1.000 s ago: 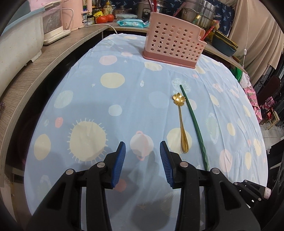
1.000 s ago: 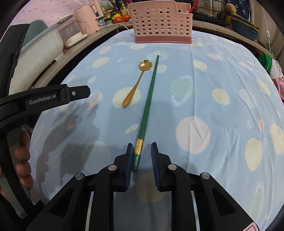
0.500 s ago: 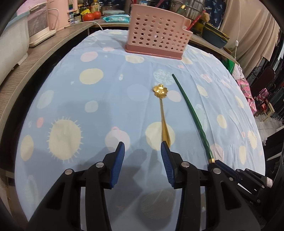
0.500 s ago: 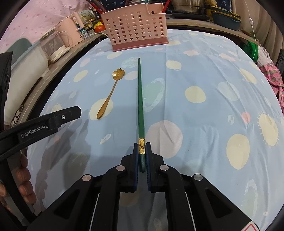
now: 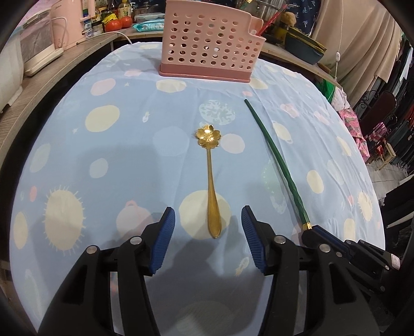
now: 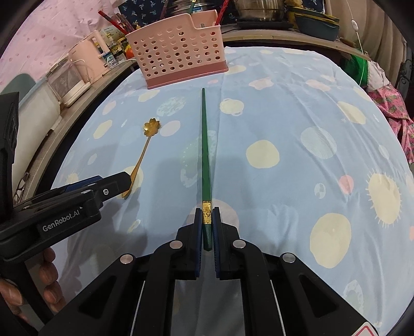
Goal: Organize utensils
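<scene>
A gold spoon (image 5: 211,181) with a flower-shaped bowl lies on the blue spotted tablecloth (image 5: 103,160); it also shows in the right wrist view (image 6: 145,150). My left gripper (image 5: 208,224) is open, its jaws on either side of the spoon's handle end. My right gripper (image 6: 207,222) is shut on the thick end of a long green chopstick (image 6: 205,155), which points toward the pink perforated utensil holder (image 6: 176,56). The chopstick (image 5: 276,160) and holder (image 5: 207,49) also show in the left wrist view.
A wooden counter (image 5: 38,77) runs along the left with a pink kettle (image 5: 69,23) and appliances. Pots, tomatoes and bottles stand behind the holder. The table edge drops off at the right, beside pink cloth (image 6: 393,103).
My left gripper moved right until its jaws straddle the spoon handle. My right gripper closed on the chopstick's end and has lifted and turned it toward the holder.
</scene>
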Demonstrator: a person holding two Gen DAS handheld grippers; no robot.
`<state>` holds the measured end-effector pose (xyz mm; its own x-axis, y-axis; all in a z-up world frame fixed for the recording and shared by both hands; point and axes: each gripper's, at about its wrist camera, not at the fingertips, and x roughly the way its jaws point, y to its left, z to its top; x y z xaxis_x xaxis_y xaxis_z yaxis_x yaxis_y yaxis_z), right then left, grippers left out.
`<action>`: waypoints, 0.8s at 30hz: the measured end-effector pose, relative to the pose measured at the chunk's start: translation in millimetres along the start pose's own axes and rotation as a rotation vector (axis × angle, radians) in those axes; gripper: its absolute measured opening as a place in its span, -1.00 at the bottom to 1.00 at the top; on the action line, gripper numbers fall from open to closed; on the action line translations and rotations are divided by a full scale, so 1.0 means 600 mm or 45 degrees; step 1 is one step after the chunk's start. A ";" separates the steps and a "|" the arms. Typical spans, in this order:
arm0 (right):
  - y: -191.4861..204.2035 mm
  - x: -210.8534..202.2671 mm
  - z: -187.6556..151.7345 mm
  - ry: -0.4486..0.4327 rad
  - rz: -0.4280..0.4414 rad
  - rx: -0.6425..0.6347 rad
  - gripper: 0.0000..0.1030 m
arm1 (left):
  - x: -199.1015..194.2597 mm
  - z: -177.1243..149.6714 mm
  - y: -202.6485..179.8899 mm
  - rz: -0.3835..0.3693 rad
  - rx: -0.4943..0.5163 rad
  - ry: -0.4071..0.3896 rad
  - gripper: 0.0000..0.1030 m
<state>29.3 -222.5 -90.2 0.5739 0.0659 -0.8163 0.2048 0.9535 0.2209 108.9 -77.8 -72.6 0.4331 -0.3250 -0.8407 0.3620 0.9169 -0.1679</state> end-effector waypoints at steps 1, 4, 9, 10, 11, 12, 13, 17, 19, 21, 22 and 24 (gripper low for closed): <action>-0.001 0.001 0.001 0.001 0.001 0.001 -0.86 | 0.004 0.000 -0.001 -0.008 -0.002 0.007 -0.03; -0.003 0.004 0.000 0.007 0.006 0.003 -0.86 | 0.013 -0.003 -0.001 -0.009 -0.003 0.024 -0.17; -0.004 0.006 -0.003 0.014 0.012 0.010 -0.86 | 0.014 -0.006 -0.001 -0.003 0.012 0.016 -0.60; -0.004 0.006 -0.004 0.014 0.013 0.009 -0.86 | 0.014 -0.007 -0.001 -0.007 0.015 0.016 -0.66; -0.004 0.006 -0.004 0.014 0.015 0.008 -0.86 | 0.014 -0.008 -0.001 -0.005 0.019 0.015 -0.77; -0.003 0.006 -0.004 0.014 0.016 0.008 -0.86 | 0.014 -0.009 -0.001 -0.002 0.024 0.014 -0.80; -0.003 0.006 -0.005 0.015 0.017 0.008 -0.86 | 0.013 -0.010 0.000 -0.006 0.025 0.012 -0.80; -0.001 0.004 -0.006 0.012 0.021 0.004 -0.86 | 0.005 -0.013 0.002 -0.020 0.017 0.011 -0.80; 0.000 0.001 -0.008 0.009 0.022 0.002 -0.86 | -0.002 -0.014 0.004 -0.027 0.013 0.004 -0.80; 0.000 -0.004 -0.008 0.002 0.024 0.001 -0.86 | -0.013 -0.014 0.005 -0.022 0.010 -0.015 -0.80; 0.001 -0.007 -0.008 -0.003 0.025 -0.001 -0.86 | -0.021 -0.012 0.007 -0.017 0.008 -0.029 -0.80; 0.003 -0.013 -0.008 -0.013 0.028 -0.004 -0.86 | -0.035 -0.009 0.010 -0.010 0.005 -0.058 -0.80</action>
<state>21.6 -220.1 -85.9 0.5862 0.0839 -0.8058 0.1896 0.9528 0.2371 97.8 -64.2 -58.7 0.4675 -0.3428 -0.8148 0.3689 0.9133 -0.1725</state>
